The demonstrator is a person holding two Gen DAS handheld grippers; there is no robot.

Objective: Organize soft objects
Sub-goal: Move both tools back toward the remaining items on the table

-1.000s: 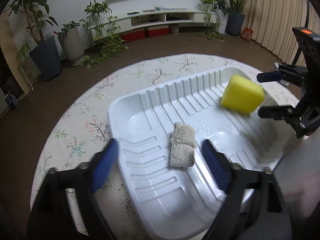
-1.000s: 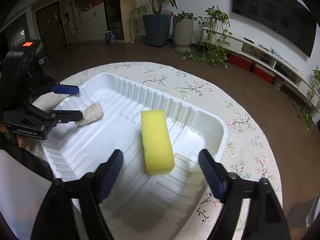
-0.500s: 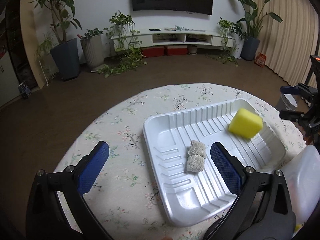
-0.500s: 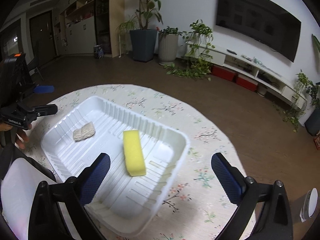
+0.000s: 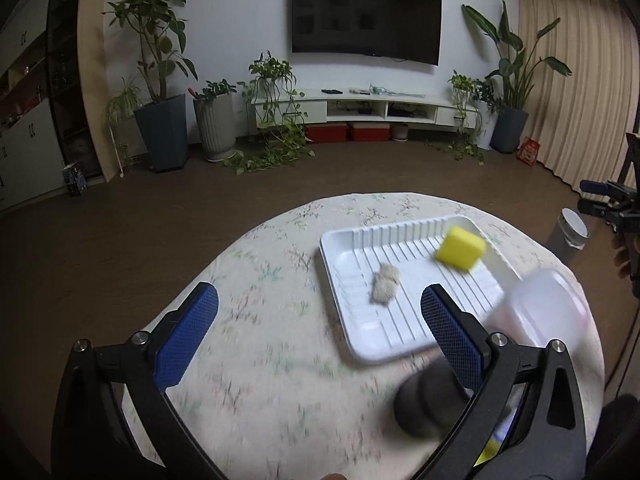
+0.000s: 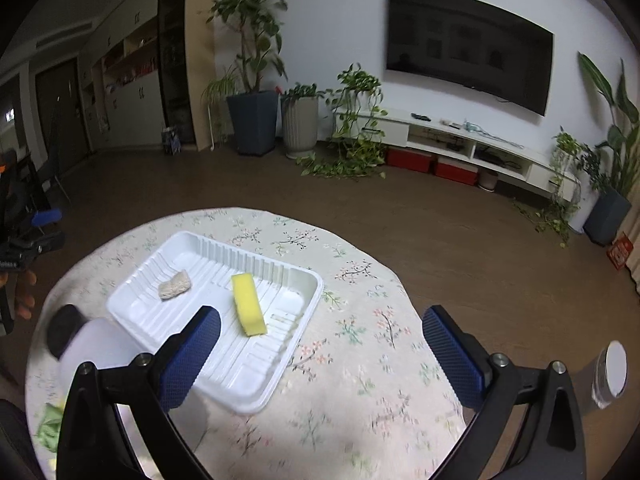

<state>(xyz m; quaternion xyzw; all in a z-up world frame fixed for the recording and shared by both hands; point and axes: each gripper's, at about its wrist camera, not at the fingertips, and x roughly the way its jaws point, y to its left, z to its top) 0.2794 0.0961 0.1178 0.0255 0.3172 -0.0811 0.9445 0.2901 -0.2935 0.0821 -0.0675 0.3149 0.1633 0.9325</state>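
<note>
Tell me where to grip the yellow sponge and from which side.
Grip the sponge across its two long side faces, near mid-length, coming from above. It lies flat in the tray, a long, narrow block with clear space on both sides, so open jaws should straddle its narrow width easily.

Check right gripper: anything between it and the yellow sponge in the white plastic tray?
Nothing visible. The right gripper hangs open above the tray's near edge, and the yellow rectangular sponge lies exposed on the ribbed white plastic tray. The small beige knitted pad sits apart, further left in the tray.
</note>
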